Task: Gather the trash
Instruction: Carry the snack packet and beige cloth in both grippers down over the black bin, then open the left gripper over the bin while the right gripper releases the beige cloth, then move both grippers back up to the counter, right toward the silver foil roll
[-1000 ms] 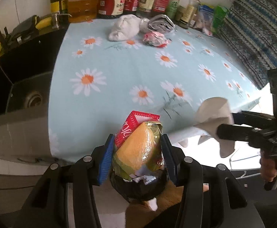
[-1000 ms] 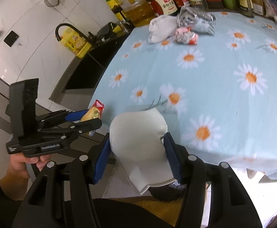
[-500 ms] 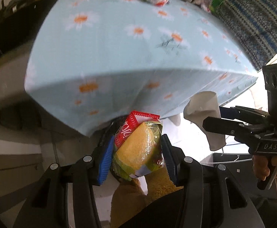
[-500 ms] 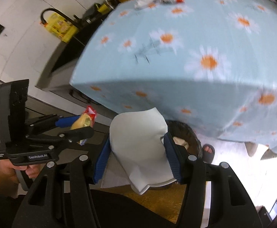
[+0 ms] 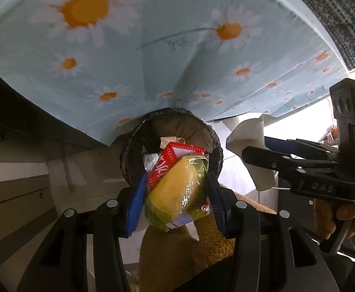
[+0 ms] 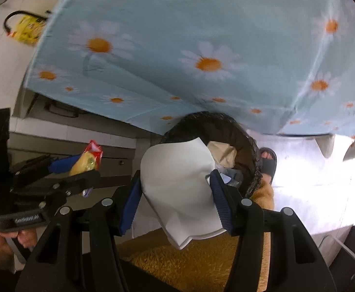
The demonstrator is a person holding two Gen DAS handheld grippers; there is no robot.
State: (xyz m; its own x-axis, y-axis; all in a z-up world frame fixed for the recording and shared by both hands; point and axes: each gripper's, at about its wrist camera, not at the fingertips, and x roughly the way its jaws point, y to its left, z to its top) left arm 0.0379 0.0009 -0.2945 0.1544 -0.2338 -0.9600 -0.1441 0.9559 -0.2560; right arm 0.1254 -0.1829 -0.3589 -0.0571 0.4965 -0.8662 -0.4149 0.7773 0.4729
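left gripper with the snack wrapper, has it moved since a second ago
Yes. The left gripper, shut on the snack wrapper, has dropped from above the daisy tablecloth to below its hanging edge, over the black bin.

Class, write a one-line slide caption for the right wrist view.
Right gripper holds crumpled white paper above the black-lined bin beneath the daisy tablecloth.

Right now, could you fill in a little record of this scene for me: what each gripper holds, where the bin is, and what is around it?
left gripper: shut on a yellow and red plastic snack wrapper
right gripper: shut on a crumpled white paper sheet
bin: round bin with a black liner, on the floor partly under the table edge, directly ahead of both grippers
bin contents: some paper and wrappers already inside
cover: light blue daisy-print tablecloth hanging above the bin
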